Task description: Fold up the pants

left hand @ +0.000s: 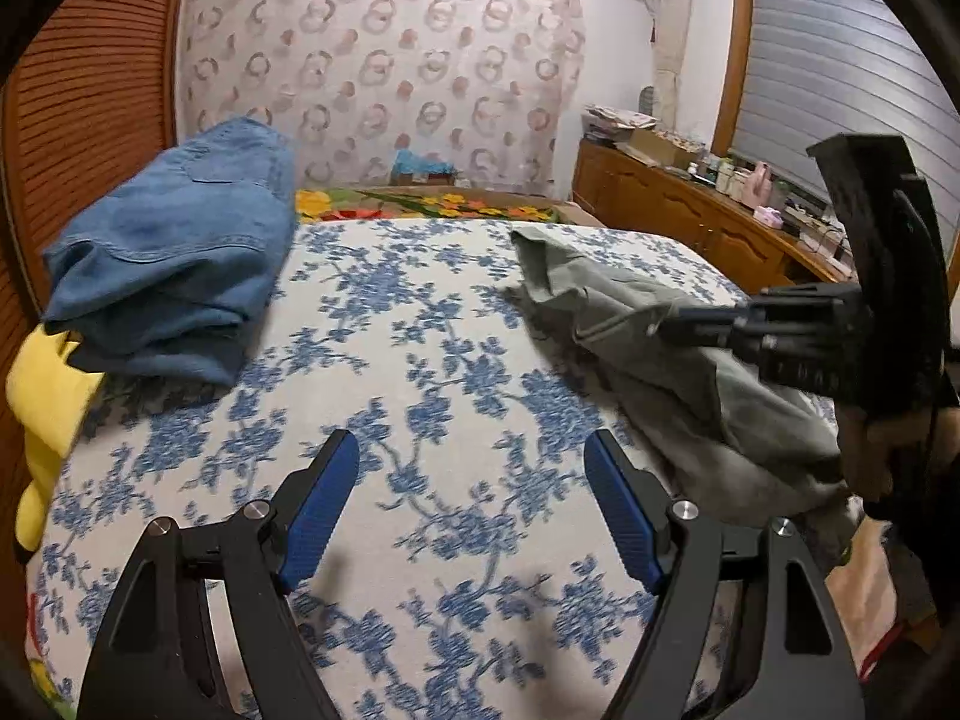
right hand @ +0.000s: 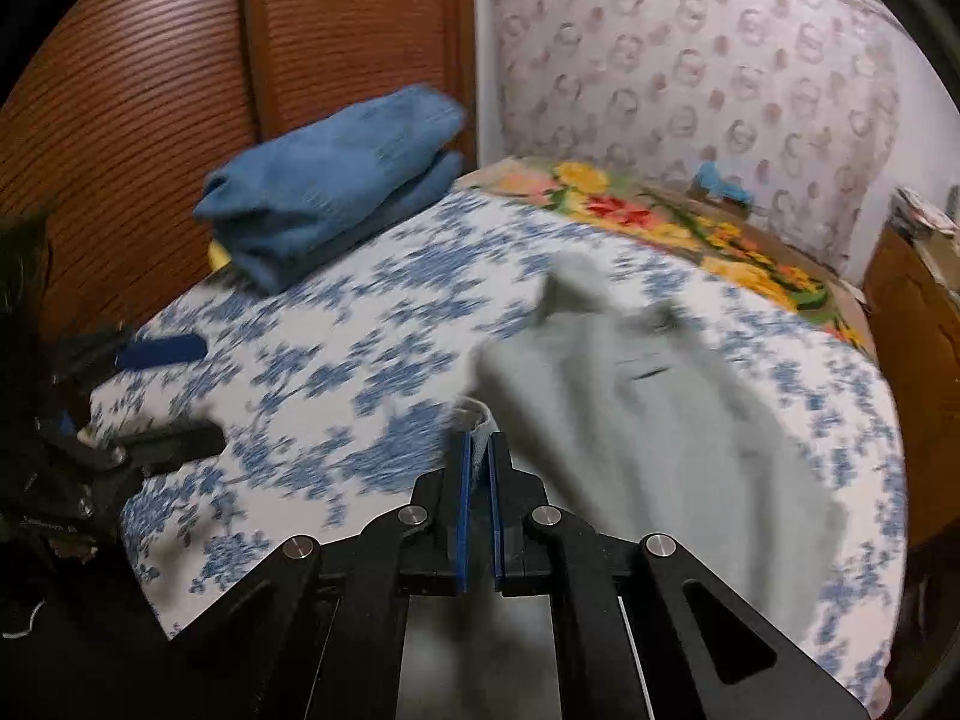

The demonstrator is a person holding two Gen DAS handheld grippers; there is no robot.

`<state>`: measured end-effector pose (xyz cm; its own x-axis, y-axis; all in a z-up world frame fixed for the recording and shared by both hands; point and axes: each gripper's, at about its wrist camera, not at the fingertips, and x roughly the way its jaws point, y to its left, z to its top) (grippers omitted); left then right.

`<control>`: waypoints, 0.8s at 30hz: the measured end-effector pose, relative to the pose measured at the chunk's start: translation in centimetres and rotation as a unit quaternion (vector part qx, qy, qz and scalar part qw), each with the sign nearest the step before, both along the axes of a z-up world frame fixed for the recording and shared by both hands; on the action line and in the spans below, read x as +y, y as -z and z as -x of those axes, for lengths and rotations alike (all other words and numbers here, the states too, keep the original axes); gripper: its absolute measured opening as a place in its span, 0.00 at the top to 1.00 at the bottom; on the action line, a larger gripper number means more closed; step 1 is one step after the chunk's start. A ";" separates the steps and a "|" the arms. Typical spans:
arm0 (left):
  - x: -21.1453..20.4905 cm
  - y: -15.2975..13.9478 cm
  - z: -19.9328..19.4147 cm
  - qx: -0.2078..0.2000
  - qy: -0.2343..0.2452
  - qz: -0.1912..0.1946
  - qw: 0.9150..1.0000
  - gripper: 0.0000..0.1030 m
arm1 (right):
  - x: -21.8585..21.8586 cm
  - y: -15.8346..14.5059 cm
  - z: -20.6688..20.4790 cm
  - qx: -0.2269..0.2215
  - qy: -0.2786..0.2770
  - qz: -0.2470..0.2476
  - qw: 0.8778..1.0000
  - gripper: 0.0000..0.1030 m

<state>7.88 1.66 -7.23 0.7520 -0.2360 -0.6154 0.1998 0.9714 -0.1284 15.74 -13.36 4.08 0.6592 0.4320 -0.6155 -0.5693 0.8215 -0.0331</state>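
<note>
Grey-green pants (left hand: pixel 654 324) lie crumpled on the right half of the floral bedspread (left hand: pixel 420 396). In the right wrist view the same grey-green pants (right hand: pixel 654 414) spread away from my right gripper (right hand: pixel 478 441), whose blue pads are shut on an edge of the fabric. The right gripper (left hand: pixel 666 318) also shows from the side in the left wrist view, at the pants. My left gripper (left hand: pixel 471 456) hovers open over bare bedspread with nothing between its fingers, left of the pants. The left gripper (right hand: pixel 180 384) appears at the left edge of the right wrist view.
Folded blue jeans (left hand: pixel 174 252) rest at the bed's far left on something yellow (left hand: pixel 42 408), against a wooden slatted door (left hand: pixel 84 90). A flowered blanket (left hand: pixel 420 204) lies beyond the bedspread. A wooden cabinet (left hand: pixel 678 204) with clutter stands on the right.
</note>
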 end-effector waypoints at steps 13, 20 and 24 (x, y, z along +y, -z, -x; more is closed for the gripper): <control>-6.9 0.7 -3.0 0.023 0.083 -0.040 0.995 0.24 | -4.6 1.3 -3.5 0.043 0.062 -0.015 0.997 0.95; -9.9 2.6 -3.9 0.057 0.115 -0.080 0.988 0.24 | -5.9 1.1 -4.1 0.058 0.078 -0.014 0.995 0.95; -10.0 2.7 -3.9 0.060 0.116 -0.082 0.988 0.24 | -6.6 1.2 -4.6 0.058 0.086 -0.014 0.994 0.95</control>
